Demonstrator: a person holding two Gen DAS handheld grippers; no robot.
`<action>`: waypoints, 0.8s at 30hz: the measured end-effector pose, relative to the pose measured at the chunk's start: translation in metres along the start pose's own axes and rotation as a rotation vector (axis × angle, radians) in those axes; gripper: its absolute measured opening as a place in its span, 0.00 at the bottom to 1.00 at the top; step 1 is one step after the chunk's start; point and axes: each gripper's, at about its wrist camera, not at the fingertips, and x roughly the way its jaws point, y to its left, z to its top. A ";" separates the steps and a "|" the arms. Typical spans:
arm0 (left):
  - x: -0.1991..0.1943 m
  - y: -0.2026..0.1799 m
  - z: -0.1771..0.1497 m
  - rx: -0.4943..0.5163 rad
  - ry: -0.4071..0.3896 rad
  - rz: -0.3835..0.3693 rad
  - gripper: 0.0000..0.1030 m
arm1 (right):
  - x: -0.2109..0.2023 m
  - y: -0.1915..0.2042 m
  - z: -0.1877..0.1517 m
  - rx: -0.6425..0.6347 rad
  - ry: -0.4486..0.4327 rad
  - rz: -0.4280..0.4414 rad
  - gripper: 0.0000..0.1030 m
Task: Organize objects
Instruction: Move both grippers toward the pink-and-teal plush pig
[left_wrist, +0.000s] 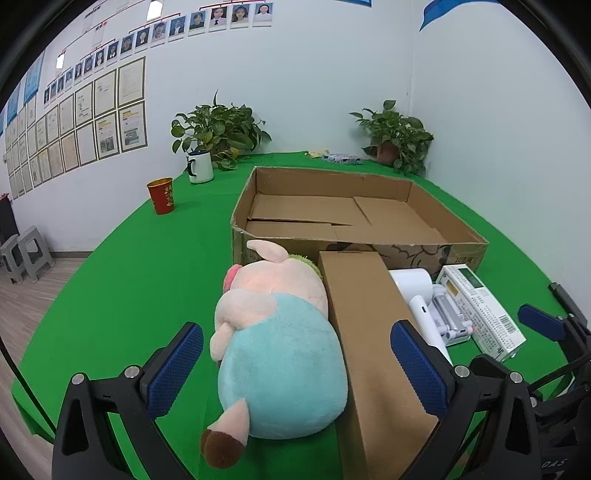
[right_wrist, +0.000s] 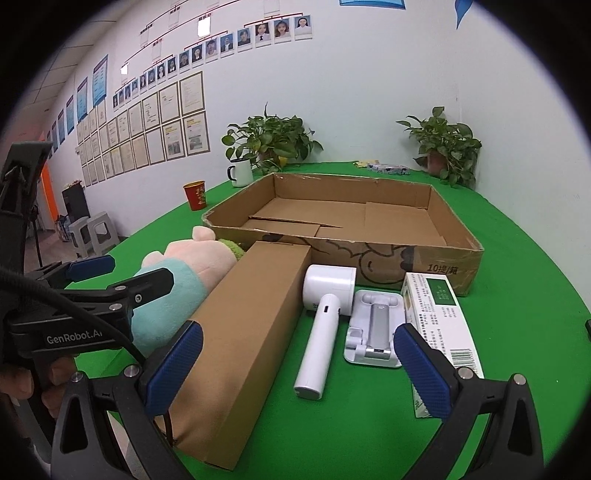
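Now both your claws, left (left_wrist: 295, 369) and right (right_wrist: 299, 369), hang spread and empty before the tray (left_wrist: 424, 192); plush (left_wrist: 280, 354) lies just before it. Pinch its body squarely.

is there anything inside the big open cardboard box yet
No, the open cardboard box shows only its bare folded bottom flaps, while the plush pig lies outside on the green cloth.

Tray box (right_wrist: 436, 221) behind row: plush toy (left_wrist: 273, 339) leftmost, long box (right_wrist: 243, 332), hair dryer (right_wrist: 325, 321), stand (right_wrist: 373, 332), carton (right_wrist: 439, 314) rightmost.
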 end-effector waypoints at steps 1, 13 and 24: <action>-0.002 0.000 0.000 -0.005 -0.005 -0.009 0.99 | -0.001 0.001 0.001 -0.004 -0.001 0.006 1.00; -0.003 0.005 0.002 -0.019 -0.005 -0.011 0.99 | 0.007 0.011 0.002 -0.045 -0.004 0.010 1.00; 0.002 0.019 0.007 -0.094 -0.032 -0.066 0.82 | -0.001 0.004 -0.001 -0.062 -0.090 0.010 0.83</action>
